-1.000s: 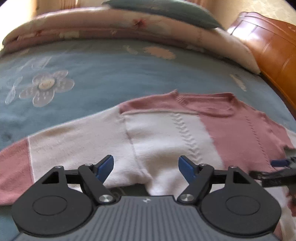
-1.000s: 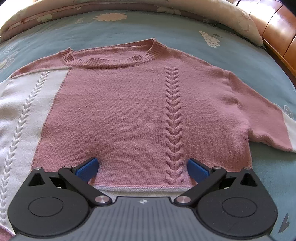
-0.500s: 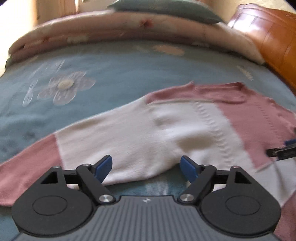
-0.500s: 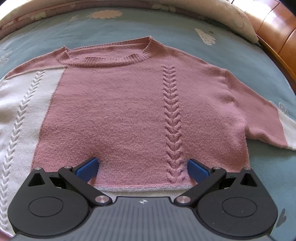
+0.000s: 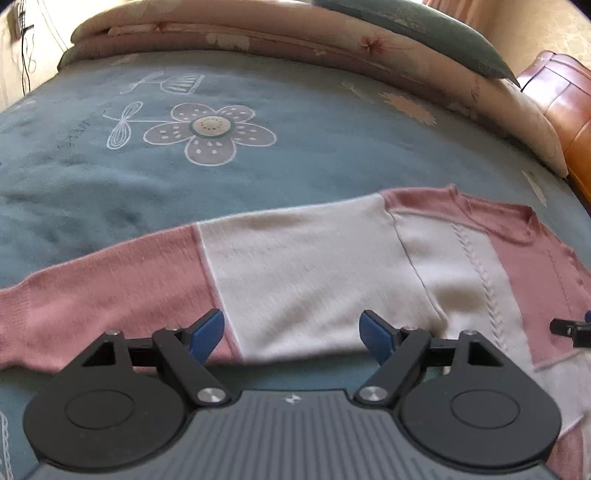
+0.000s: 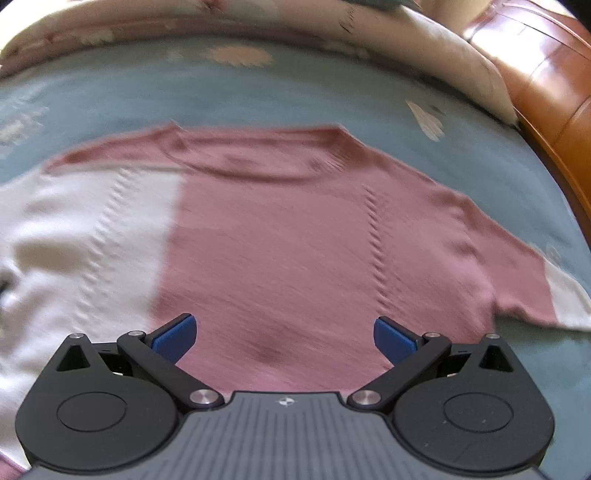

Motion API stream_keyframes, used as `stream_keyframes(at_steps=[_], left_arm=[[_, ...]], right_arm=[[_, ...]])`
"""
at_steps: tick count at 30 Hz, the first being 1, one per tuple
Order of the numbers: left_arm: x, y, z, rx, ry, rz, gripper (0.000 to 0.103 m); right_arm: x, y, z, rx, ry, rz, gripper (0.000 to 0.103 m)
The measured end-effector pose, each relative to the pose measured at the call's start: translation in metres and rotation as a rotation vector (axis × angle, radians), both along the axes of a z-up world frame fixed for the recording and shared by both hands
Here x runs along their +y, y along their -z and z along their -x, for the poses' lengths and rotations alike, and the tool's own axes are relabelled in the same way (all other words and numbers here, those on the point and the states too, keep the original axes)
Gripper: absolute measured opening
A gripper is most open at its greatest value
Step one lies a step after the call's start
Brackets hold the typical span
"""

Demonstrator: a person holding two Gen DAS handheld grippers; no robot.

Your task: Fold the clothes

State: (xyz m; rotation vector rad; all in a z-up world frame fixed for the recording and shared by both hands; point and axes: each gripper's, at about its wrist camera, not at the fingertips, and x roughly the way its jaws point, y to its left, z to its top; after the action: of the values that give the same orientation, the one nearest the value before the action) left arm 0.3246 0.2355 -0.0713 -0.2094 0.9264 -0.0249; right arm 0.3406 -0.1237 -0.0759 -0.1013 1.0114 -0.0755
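A pink and white knitted sweater (image 5: pixel 317 273) lies flat, front up, on the blue bedspread. In the left wrist view its left sleeve stretches out to the left, white near the shoulder and pink toward the cuff. My left gripper (image 5: pixel 293 334) is open just above the sleeve's lower edge, nothing between its fingers. In the right wrist view the sweater (image 6: pixel 295 240) fills the middle, blurred by motion. My right gripper (image 6: pixel 284 336) is open over the pink body near the hem. The right gripper's tip (image 5: pixel 570 328) shows at the left view's right edge.
The blue bedspread (image 5: pixel 184 177) with a white flower print covers the bed. A floral quilt roll (image 5: pixel 332 40) and a green pillow (image 5: pixel 436 26) lie along the far side. An orange wooden headboard (image 6: pixel 546 81) borders the bed on the right.
My left gripper has swung left from the sweater's white body to its left sleeve. My right gripper has moved forward over the hem onto the pink body. Both stay open.
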Motion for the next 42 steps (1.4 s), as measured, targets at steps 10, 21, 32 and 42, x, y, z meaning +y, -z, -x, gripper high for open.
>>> stream_keyframes(at_steps=[10, 21, 32, 42], left_arm=[[0.052, 0.015, 0.019, 0.085, -0.065, 0.027, 0.080], [0.140, 0.024, 0.028, 0.089, -0.251, 0.113, 0.082], [0.173, -0.002, 0.025, 0.061, -0.192, 0.090, 0.083], [0.155, 0.014, 0.018, 0.162, -0.252, -0.079, 0.082]], right_arm=[[0.083, -0.026, -0.002, -0.014, -0.155, -0.082, 0.103], [0.144, -0.030, 0.001, 0.004, -0.196, -0.120, 0.103], [0.186, -0.038, 0.010, 0.031, -0.182, -0.144, 0.103], [0.191, -0.034, 0.027, 0.046, -0.191, -0.172, 0.103]])
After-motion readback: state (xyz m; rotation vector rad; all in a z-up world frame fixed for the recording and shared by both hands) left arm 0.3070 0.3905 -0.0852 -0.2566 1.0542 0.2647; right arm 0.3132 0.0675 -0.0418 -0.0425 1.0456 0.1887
